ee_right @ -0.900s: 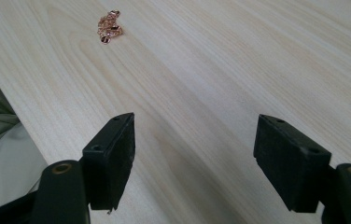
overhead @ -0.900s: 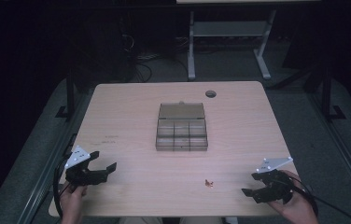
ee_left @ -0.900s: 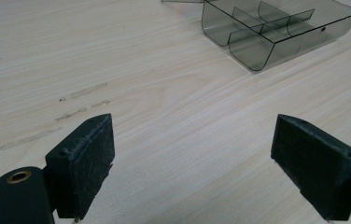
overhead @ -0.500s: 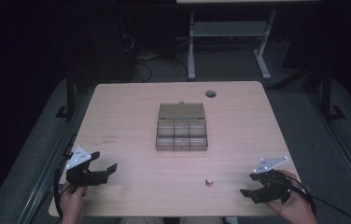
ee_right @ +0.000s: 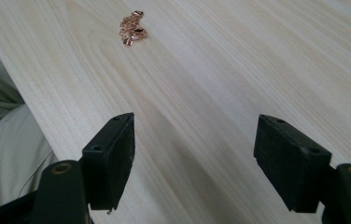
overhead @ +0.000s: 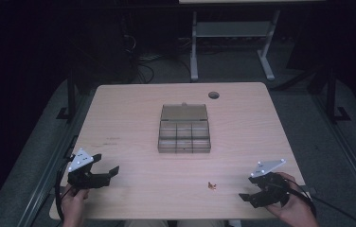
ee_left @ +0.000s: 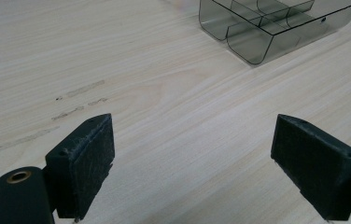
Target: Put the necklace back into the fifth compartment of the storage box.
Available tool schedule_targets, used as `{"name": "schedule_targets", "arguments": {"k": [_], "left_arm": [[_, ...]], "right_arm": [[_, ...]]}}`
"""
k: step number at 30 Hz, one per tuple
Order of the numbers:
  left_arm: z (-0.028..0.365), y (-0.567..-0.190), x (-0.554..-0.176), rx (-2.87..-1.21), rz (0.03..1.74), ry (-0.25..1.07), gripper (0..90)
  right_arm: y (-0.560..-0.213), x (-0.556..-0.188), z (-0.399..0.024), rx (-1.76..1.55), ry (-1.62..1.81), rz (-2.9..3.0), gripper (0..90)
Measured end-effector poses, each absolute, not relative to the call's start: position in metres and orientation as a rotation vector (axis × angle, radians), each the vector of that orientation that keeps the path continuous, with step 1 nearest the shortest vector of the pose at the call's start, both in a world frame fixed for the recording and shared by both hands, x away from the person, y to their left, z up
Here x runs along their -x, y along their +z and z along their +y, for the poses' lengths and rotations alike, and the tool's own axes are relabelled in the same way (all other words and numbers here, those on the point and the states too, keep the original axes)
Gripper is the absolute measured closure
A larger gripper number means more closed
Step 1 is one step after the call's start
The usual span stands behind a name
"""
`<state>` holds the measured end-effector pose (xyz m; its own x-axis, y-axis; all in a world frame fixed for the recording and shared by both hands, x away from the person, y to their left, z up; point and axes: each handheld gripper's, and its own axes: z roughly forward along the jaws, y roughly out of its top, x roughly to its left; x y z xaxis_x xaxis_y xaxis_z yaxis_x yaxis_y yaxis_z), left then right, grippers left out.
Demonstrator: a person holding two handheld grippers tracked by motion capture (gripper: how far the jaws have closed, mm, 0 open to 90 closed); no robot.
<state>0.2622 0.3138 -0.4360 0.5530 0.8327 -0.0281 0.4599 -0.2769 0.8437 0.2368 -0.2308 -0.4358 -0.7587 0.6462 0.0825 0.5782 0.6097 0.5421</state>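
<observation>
Since the earlier high views the right black two-jaw gripper (overhead: 249, 191) has eased a little toward the near table edge and slightly leftward, while the left black two-jaw gripper (overhead: 107, 169) has kept its place near the front left corner. Nothing else on the pale wood-grain table (overhead: 133, 104) has shifted.

The right gripper sits at the front right corner, held in the person's right hand (overhead: 295, 208), its jaws spread wide with bare wood between them. Ahead of it in the right gripper view lies a small heap of rose-gold chain (ee_right: 132, 29), close to the table's near edge; it is well clear of the jaws and untouched. In the high view the same chain (overhead: 211, 186) is a small orange speck between the two grippers, nearer the right one. It looks like a bracelet or necklace with a tiny charm, though the picture is too small to be sure.

The left gripper, gripped by the left hand (overhead: 73, 203), also has its jaws standing wide apart over bare table. Beyond it stands a smoky grey clear plastic compartment box (ee_left: 276, 21), lid open, in the middle of the table (overhead: 184, 130).
</observation>
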Motion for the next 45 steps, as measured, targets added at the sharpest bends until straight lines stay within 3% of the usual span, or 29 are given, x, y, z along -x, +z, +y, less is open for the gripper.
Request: {"name": "schedule_targets", "arguments": {"k": [45], "left_arm": [[0.313,-0.435,-0.264,-1.917,1.036,0.551,13.1]], "right_arm": [[-0.424,-0.251,-0.171,-0.796,0.766,2.859,33.2]]}}
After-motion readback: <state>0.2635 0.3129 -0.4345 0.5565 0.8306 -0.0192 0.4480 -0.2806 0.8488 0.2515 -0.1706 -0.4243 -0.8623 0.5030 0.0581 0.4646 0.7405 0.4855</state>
